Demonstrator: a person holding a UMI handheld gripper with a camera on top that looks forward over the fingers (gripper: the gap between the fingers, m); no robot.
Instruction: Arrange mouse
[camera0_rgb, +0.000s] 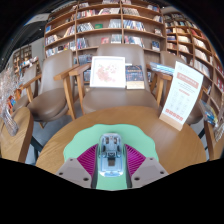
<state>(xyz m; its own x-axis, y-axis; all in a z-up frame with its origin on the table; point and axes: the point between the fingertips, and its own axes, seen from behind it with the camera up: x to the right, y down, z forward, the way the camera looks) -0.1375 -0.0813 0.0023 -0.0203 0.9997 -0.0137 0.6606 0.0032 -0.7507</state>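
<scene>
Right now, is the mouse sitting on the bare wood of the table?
No, the mouse lies on a green mat, between the gripper fingers.

I see a glossy translucent plastic mouse (110, 152) on a smooth matt green mat (85, 143), over my worktop (60, 148) of warm, lightly polished wood.

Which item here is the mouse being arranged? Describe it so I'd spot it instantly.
Start at the round wooden table in front of the bookshelves, then the green mat on it. The mouse is the pale translucent, rounded object on that mat, standing between the tongs with their pink pads.
</scene>
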